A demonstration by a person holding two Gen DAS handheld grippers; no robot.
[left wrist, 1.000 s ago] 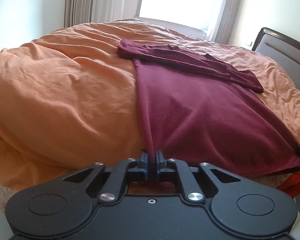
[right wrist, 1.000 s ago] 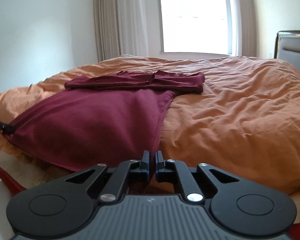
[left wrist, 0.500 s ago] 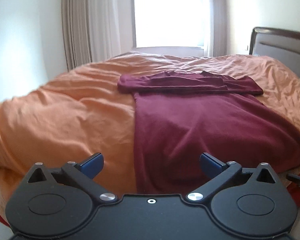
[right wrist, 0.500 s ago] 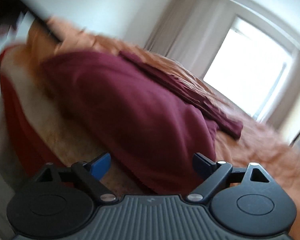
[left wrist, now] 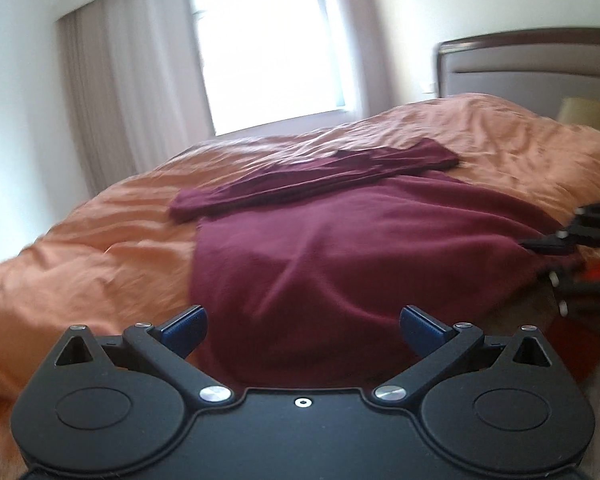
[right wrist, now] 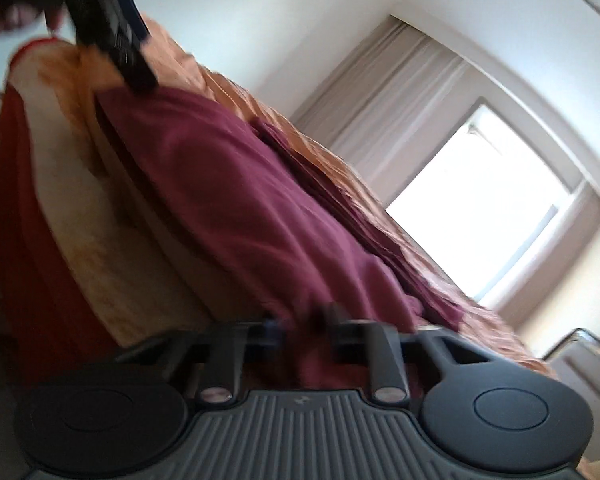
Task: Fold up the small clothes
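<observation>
Centrally, the left tool [left wrist: 302, 330] hangs with its blue-padded fingers [left wrist: 184, 326] spread wide apart and empty, poised just short of the hem of the maroon long-sleeved top [left wrist: 340, 248]. Beyond it the top lies flat on the orange duvet [left wrist: 100, 248] of the bed, its sleeves [left wrist: 312, 180] laid across the far end in a band, an arrangement that judging by the task prepares the body for folding. The hem end drapes over the near bed edge, within easy reach of both tools. At the top's right side the right tool [right wrist: 302, 326] is tilted steeply, its fingers drawn close about a bunch of maroon fabric; motion blur prevents saying whether they actually clamp it. A headboard [left wrist: 532, 64] and curtained window [left wrist: 268, 56] bound the scene.
</observation>
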